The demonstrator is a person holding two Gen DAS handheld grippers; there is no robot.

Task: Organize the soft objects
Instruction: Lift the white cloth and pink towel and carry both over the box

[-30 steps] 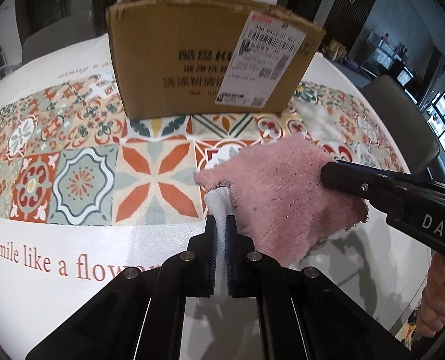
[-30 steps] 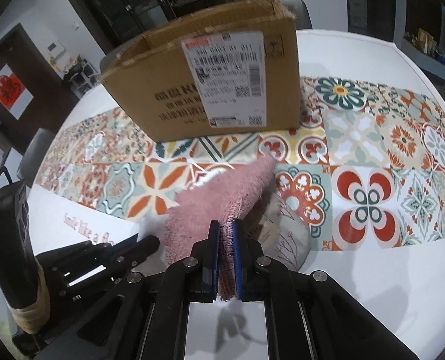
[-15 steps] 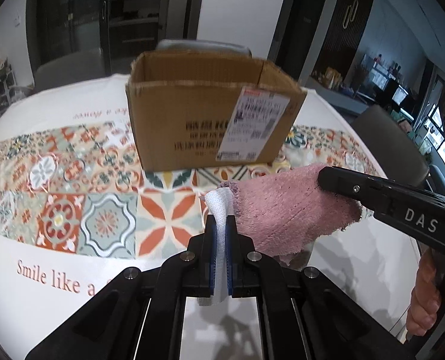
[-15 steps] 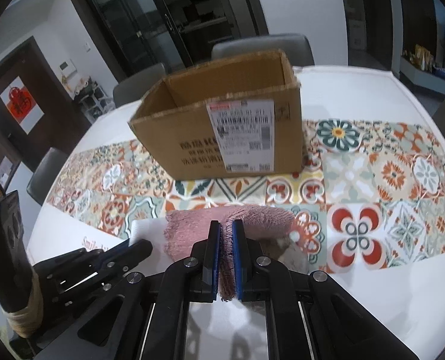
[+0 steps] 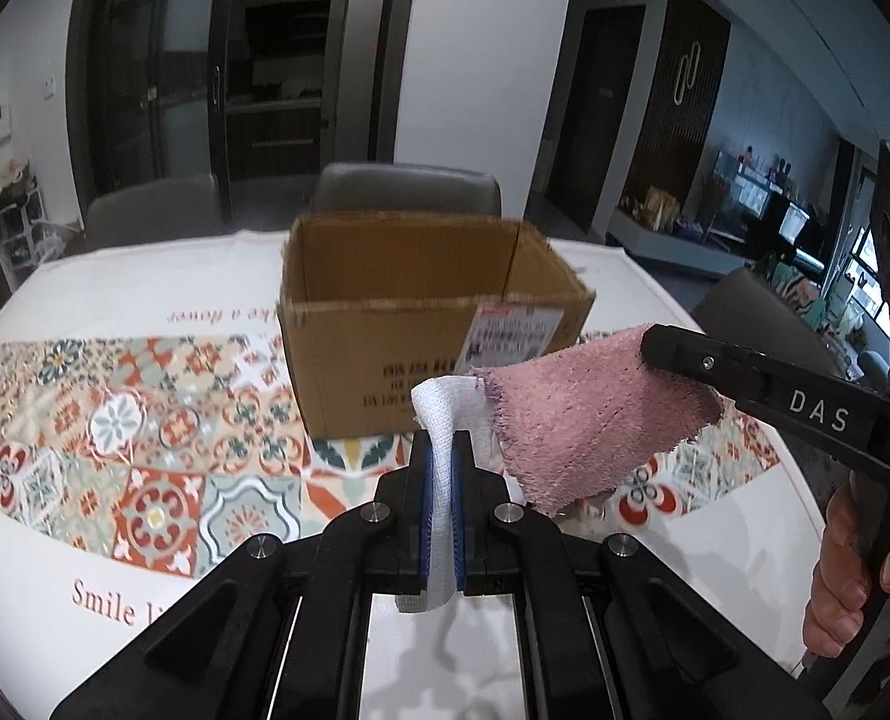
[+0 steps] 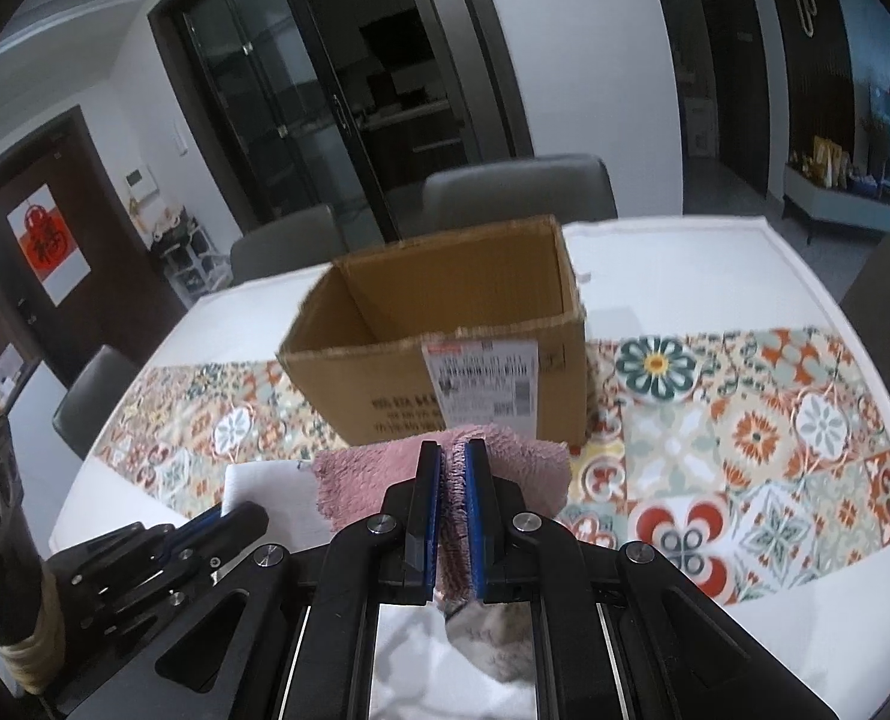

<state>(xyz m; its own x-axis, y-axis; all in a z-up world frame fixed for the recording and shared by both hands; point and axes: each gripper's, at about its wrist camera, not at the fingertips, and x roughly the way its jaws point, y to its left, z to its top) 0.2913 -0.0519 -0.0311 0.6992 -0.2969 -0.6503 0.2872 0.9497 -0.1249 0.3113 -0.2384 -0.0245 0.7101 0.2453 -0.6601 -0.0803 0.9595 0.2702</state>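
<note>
Both grippers clamped on one pink towel, held up off the table in front of the cardboard box. Left gripper pinches the white woven edge strip of the towel between its blue pads; the strip runs straight through the jaws and curls over at the top. Right gripper is closed on the fluffy pink side, pile squeezed between its blue pads. In the left wrist view the right gripper comes in from the right as a black bar marked "DAS", tip biting the towel's upper right corner, with the person's right hand on the handle. Towel hangs between the two grips, sagging in the middle, lower edge frayed. In the right wrist view the left gripper sits low left, with the white strip just beside the pink pile. Box is open-topped, upright, on the patterned tile runner, shipping label on the near face; the inside that shows is bare cardboard. Towel is near the box's front face, not over the opening. Something pale and printed lies on the table under the right gripper, can't tell what. Grey chairs behind the table.
</note>
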